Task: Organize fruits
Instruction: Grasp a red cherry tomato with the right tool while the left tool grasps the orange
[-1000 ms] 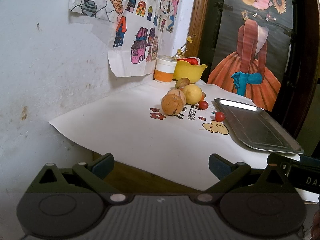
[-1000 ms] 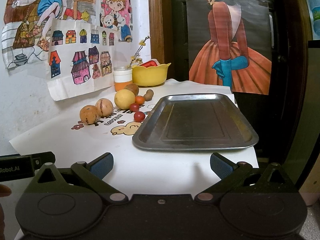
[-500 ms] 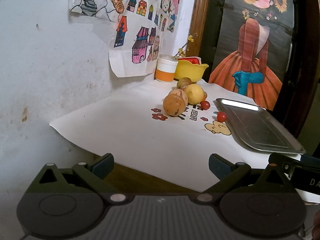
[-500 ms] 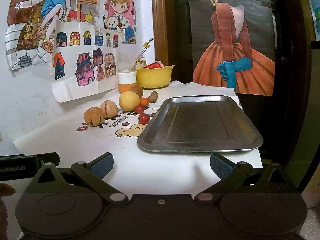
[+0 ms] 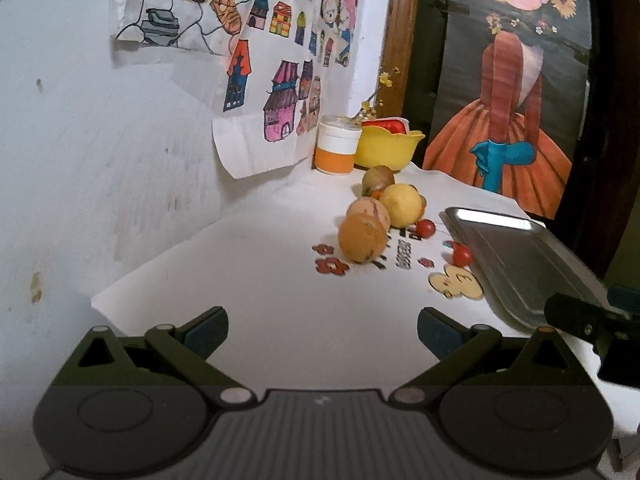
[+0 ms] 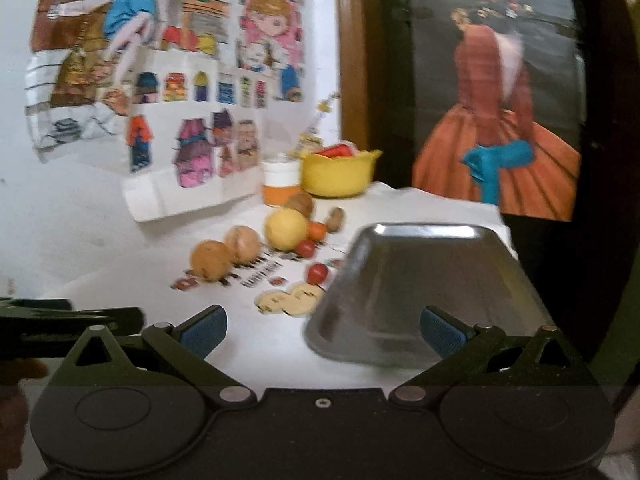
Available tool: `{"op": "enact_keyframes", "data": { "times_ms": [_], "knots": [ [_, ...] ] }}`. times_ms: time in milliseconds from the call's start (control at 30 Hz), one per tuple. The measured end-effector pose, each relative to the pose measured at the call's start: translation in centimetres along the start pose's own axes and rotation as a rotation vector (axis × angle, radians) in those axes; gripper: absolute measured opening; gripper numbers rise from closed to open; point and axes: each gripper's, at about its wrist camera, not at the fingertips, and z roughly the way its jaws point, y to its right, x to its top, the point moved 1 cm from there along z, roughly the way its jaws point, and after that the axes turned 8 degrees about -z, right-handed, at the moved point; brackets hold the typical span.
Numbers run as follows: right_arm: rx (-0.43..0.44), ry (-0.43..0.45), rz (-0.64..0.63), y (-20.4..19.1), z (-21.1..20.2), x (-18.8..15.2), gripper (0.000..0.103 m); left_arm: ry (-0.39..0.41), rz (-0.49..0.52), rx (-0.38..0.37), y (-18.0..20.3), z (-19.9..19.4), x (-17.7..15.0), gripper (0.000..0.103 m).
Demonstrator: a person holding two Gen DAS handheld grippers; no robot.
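Left wrist view: fruits [image 5: 374,216] cluster just beside the empty metal tray [image 5: 520,256], none inside. Left gripper [image 5: 322,330] and right gripper [image 6: 323,330] hover nearby, jaws spread, holding nothing. Round fruit could roll if nudged.

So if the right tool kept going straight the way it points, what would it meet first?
Probably the near rim of the empty metal tray, which lies ahead of the open right tool, slightly to its right. Blur leaves depth uncertain.
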Motion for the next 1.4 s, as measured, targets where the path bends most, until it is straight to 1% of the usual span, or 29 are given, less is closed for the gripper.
{"op": "enact_keyframes", "data": {
  "times_ms": [133, 300, 367, 467, 533, 600, 633, 833, 967, 1033, 1233, 1300, 1333, 1400],
  "knots": [
    [0.012, -0.007, -0.030, -0.4, 1.3, 1.1, 0.103, -0.012, -0.033, -0.007, -0.5, 1.3, 1.4, 0.103],
    [0.002, -0.020, -0.075, -0.6, 2.6, 1.9, 0.103, -0.016, -0.037, -0.020, -0.7, 2.8, 2.7, 0.103],
    [0.011, -0.034, -0.081, -0.3, 3.2, 2.2, 0.103, -0.022, -0.035, -0.030, -0.6, 3.4, 3.1, 0.103],
    [0.053, -0.074, -0.062, 0.4, 4.1, 2.7, 0.103, -0.029, -0.032, -0.043, -0.2, 4.2, 3.6, 0.103],
    [0.104, -0.103, -0.045, 1.0, 4.7, 3.0, 0.103, -0.032, -0.029, -0.053, 0.0, 4.8, 3.8, 0.103],
    [0.145, -0.117, -0.040, 1.4, 5.3, 3.3, 0.102, -0.036, -0.027, -0.062, 0.4, 5.4, 4.0, 0.103],
    [0.148, -0.119, -0.048, 1.5, 5.5, 3.5, 0.102, -0.039, -0.028, -0.066, 0.5, 5.7, 4.1, 0.103],
    [0.100, -0.143, -0.186, 1.6, 7.6, 4.5, 0.102, -0.070, -0.041, -0.107, 1.2, 7.7, 4.8, 0.103],
    [0.105, -0.164, -0.257, 1.6, 9.2, 4.8, 0.102, -0.083, -0.035, -0.118, 1.8, 8.9, 5.1, 0.103],
    [0.113, -0.172, -0.273, 1.6, 10.2, 4.9, 0.099, -0.088, -0.034, -0.121, 2.0, 9.6, 5.1, 0.102],
    [0.151, -0.194, -0.280, 1.5, 12.6, 5.2, 0.086, -0.106, -0.039, -0.136, 2.4, 10.9, 5.3, 0.102],
    [0.161, -0.201, -0.282, 1.4, 13.3, 5.2, 0.078, -0.107, -0.036, -0.137, 2.5, 11.1, 5.4, 0.100],
    [0.168, -0.202, -0.285, 1.4, 13.6, 5.2, 0.076, -0.106, -0.033, -0.137, 2.5, 11.2, 5.4, 0.098],
    [0.175, -0.203, -0.298, 1.2, 14.1, 5.2, 0.066, -0.096, -0.026, -0.122, 2.7, 11.3, 5.3, 0.095]
  ]
}}
